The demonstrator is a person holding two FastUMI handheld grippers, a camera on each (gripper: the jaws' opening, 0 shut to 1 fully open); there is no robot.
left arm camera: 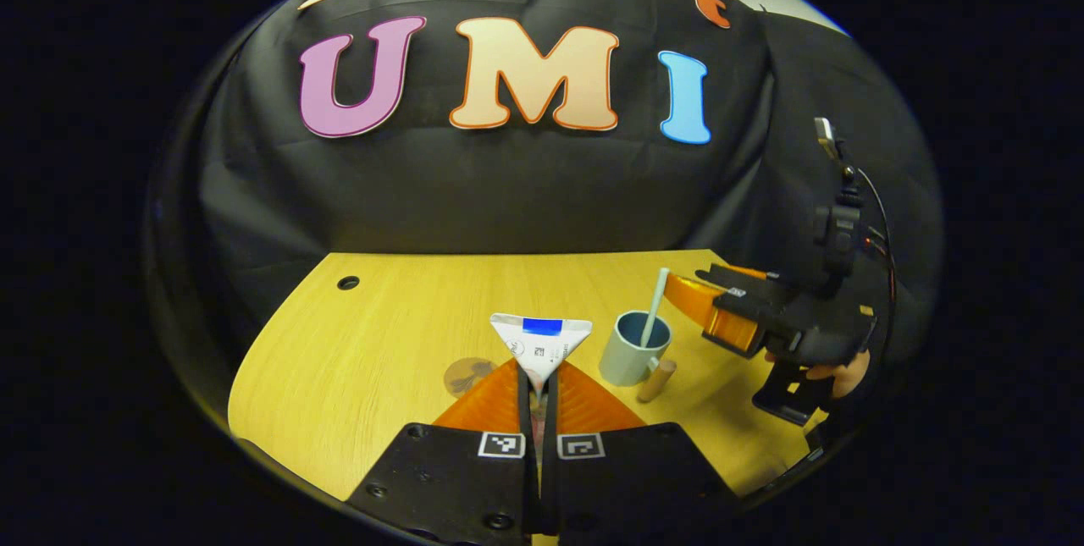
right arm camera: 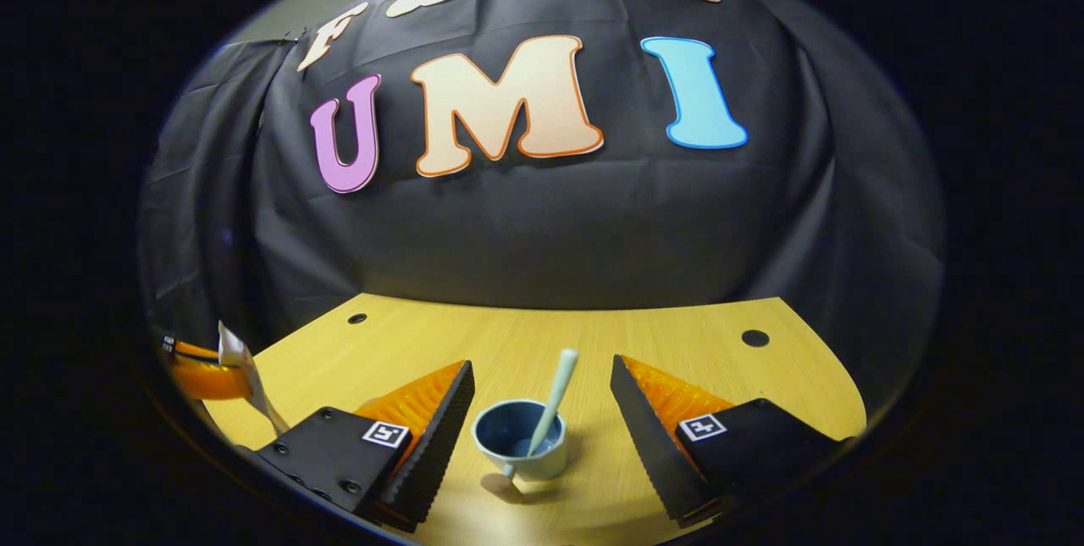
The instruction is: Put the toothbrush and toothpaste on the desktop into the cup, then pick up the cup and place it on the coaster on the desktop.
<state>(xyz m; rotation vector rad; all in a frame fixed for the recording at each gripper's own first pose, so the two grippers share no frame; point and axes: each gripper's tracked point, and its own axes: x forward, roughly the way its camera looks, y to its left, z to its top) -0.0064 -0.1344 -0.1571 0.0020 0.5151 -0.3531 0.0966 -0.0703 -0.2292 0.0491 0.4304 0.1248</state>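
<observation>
Your left gripper (left arm camera: 539, 398) clamps toothpaste tube (left arm camera: 542, 343), above desktop (left arm camera: 381, 343). Your right gripper (right arm camera: 542, 419) jaws spread wide, flanking blue-grey cup (right arm camera: 521, 444) without touching. Toothbrush (right arm camera: 552, 398) stands tilted inside cup. Coaster (left arm camera: 466, 375) just left of tube.

A pale wooden desktop (right arm camera: 542, 334) with round cable holes (right arm camera: 754, 338) stands against draped black cloth (right arm camera: 542, 233).
</observation>
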